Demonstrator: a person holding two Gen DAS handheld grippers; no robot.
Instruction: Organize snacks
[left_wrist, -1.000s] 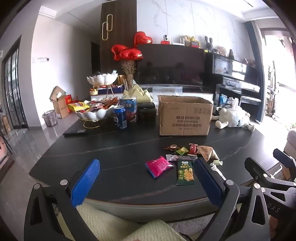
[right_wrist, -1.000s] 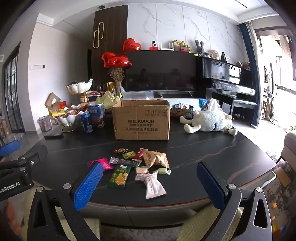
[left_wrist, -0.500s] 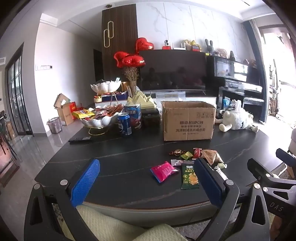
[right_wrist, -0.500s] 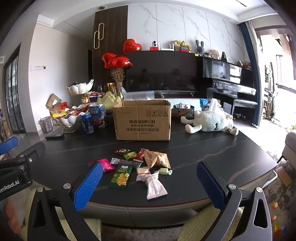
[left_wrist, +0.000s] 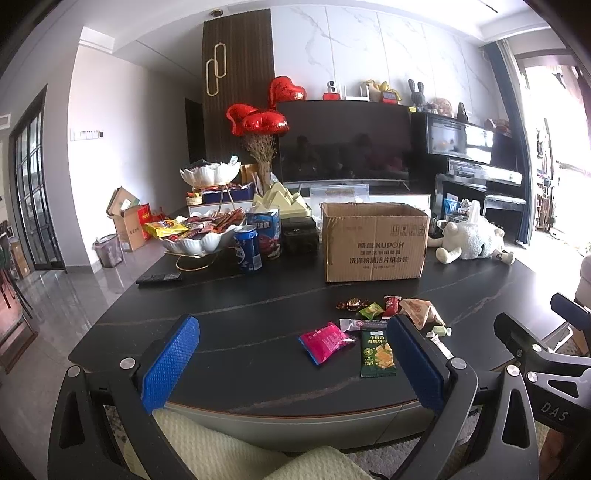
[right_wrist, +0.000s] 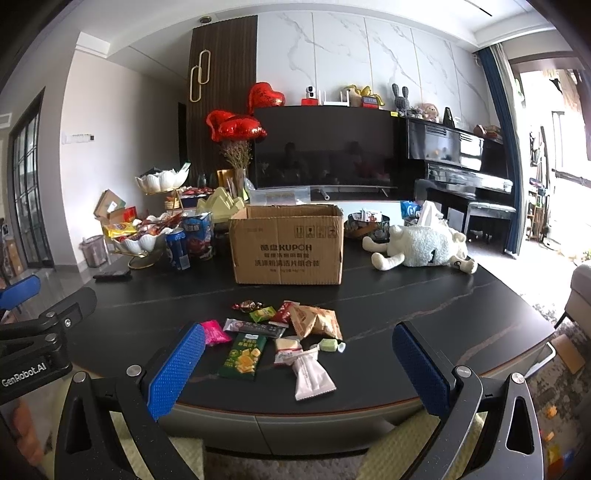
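Several small snack packets lie near the front edge of the black table (right_wrist: 424, 306): a pink packet (left_wrist: 325, 341), a green cracker packet (right_wrist: 243, 356), a white packet (right_wrist: 310, 374), a tan bag (right_wrist: 317, 321) and small candies. An open cardboard box (right_wrist: 286, 249) stands behind them; it also shows in the left wrist view (left_wrist: 373, 242). My left gripper (left_wrist: 291, 363) is open and empty, in front of the table edge. My right gripper (right_wrist: 299, 365) is open and empty, just short of the snacks.
A white tiered bowl (left_wrist: 201, 238) of snacks, a blue can (left_wrist: 248, 249) and a remote (left_wrist: 159, 277) sit at the table's back left. A plush sheep (right_wrist: 421, 245) lies at the back right. A TV and piano stand behind.
Both grippers have drifted slightly forward and up, so the table sits a little lower and nearer in view. Both stay open; nothing on the table has moved.
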